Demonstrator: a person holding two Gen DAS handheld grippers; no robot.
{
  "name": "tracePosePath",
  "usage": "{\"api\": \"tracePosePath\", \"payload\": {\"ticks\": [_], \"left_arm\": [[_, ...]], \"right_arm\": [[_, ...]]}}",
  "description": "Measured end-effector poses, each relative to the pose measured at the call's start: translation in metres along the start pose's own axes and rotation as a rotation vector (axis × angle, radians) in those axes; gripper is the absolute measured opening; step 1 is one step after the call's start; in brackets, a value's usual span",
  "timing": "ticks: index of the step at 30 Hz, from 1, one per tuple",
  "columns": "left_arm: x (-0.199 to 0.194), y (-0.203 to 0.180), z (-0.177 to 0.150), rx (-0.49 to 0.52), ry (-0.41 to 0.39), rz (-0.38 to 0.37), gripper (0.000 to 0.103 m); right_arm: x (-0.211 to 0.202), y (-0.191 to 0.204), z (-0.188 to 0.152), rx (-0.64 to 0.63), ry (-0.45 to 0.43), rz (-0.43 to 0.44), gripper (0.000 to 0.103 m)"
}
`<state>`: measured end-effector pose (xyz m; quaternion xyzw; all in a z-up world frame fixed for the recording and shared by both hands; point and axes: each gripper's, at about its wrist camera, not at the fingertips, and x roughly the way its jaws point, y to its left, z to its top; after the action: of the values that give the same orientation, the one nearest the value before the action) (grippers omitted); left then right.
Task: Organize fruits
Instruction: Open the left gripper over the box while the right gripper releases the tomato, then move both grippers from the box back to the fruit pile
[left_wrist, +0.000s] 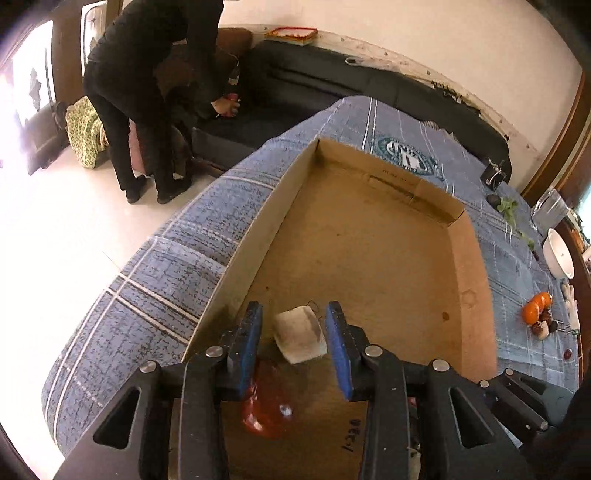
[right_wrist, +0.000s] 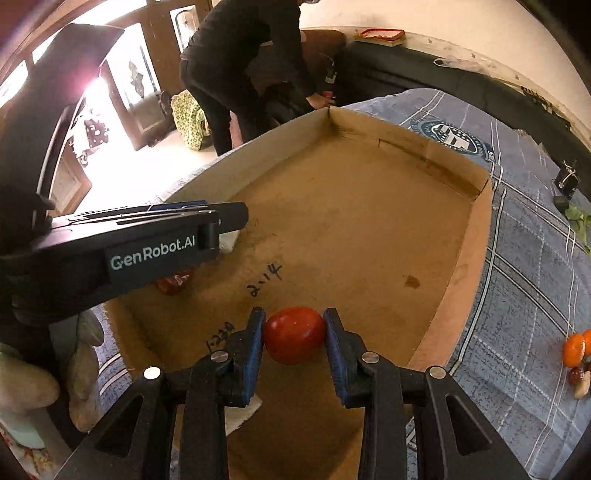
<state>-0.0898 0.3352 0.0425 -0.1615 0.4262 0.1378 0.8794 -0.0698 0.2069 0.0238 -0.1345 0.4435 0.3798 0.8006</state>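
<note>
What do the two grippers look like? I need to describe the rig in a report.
Both match: the left gripper and right gripper have black angular linkage arms with triangular cutouts, round silver pivot pins and blue finger pads. The left's side carries white "GenRobot.AI" lettering. No cables or sleeves are visible.

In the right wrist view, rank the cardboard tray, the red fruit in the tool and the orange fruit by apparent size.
1. cardboard tray
2. red fruit, held close to the camera, which inflates it
3. orange fruit, partly cut off at the edge, so its rank is unsure
</note>
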Motion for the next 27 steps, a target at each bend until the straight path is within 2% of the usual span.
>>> {"api": "tracePosePath", "payload": {"ticks": [5, 7, 11, 15, 22, 27], "left_arm": [[-0.027, -0.008, -0.001, 0.005, -0.07, 0.029, 0.041], [-0.04, -0.015, -0.002, 0.013, -0.103, 0.042, 0.042], [-0.066, -0.033, -0.006, 0.049, -0.168, 0.069, 0.043], [-0.093, -0.054, -0.012, 0.094, -0.234, 0.089, 0.045], [-0.152, -0.087, -0.035, 0.162, -0.352, 0.079, 0.051], [-0.197, -0.104, -0.047, 0.212, -0.445, 0.058, 0.054]], "right_arm": [[-0.023, 0.001, 0.0, 0.001, -0.058, 0.001, 0.043], [-0.036, -0.003, -0.002, 0.025, -0.086, 0.001, 0.048], [-0.064, -0.018, -0.013, 0.097, -0.138, 0.002, 0.051], [-0.093, -0.029, -0.03, 0.155, -0.185, -0.019, 0.066], [-0.161, -0.043, -0.061, 0.235, -0.311, -0.063, 0.066], [-0.225, -0.046, -0.076, 0.25, -0.415, -0.14, 0.067]]}}
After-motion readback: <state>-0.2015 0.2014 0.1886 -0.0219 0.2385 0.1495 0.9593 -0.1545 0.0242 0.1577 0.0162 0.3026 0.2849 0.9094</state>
